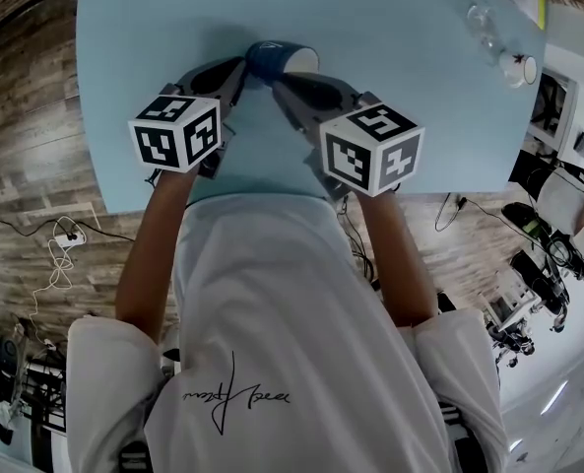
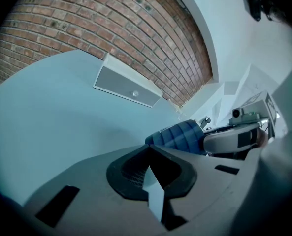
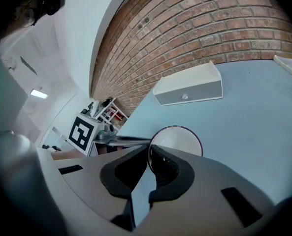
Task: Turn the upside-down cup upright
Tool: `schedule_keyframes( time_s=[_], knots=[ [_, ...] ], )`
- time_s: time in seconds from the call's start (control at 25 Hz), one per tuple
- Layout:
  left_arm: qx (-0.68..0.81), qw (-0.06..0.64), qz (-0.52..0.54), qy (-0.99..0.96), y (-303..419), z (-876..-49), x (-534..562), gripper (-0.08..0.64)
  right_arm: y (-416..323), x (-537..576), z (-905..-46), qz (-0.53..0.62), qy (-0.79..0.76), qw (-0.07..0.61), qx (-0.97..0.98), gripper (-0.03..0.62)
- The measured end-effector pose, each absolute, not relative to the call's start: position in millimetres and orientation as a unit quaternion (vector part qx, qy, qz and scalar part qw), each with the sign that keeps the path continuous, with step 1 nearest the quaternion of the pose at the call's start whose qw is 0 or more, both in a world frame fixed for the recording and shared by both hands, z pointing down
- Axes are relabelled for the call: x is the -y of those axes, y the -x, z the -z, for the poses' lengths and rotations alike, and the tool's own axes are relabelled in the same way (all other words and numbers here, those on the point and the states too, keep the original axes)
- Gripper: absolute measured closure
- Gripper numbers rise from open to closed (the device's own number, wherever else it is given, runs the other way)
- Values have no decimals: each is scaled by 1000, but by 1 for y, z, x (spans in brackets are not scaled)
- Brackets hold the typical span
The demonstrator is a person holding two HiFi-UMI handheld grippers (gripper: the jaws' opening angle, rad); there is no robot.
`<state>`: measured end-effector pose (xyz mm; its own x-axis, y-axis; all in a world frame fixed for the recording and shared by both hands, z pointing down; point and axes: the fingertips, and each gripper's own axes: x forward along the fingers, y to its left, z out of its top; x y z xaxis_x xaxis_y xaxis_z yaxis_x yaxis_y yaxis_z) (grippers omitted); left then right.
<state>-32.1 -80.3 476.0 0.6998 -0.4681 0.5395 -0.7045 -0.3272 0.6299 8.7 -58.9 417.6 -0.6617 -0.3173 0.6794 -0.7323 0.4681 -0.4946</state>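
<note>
Cup: dark-blue ribbed cup w/ white inside [image 1: 270, 59], lying on its side on pale-blue table [image 1: 400, 87], mouth to person's right.
Right gripper [image 3: 149, 154]: jaws clamped on cup's rim.
Left gripper [image 2: 148, 156]: jaws nearly together, nothing btwn; tips just beside cup's closed end.
Backdrop: white box [image 3: 187, 90], brick wall [image 3: 200, 23].

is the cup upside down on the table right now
No, the cup is tipped on its side, its white inside facing the right gripper, whose jaws are closed on its rim.
</note>
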Motion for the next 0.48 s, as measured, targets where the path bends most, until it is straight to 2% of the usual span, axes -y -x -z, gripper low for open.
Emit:
schedule_keyframes(
  time_s=[0.48],
  knots=[
    [365,457,-132,-800,39,-476,77,551,5,65,-419,-436,-302,235,815,569]
  ],
)
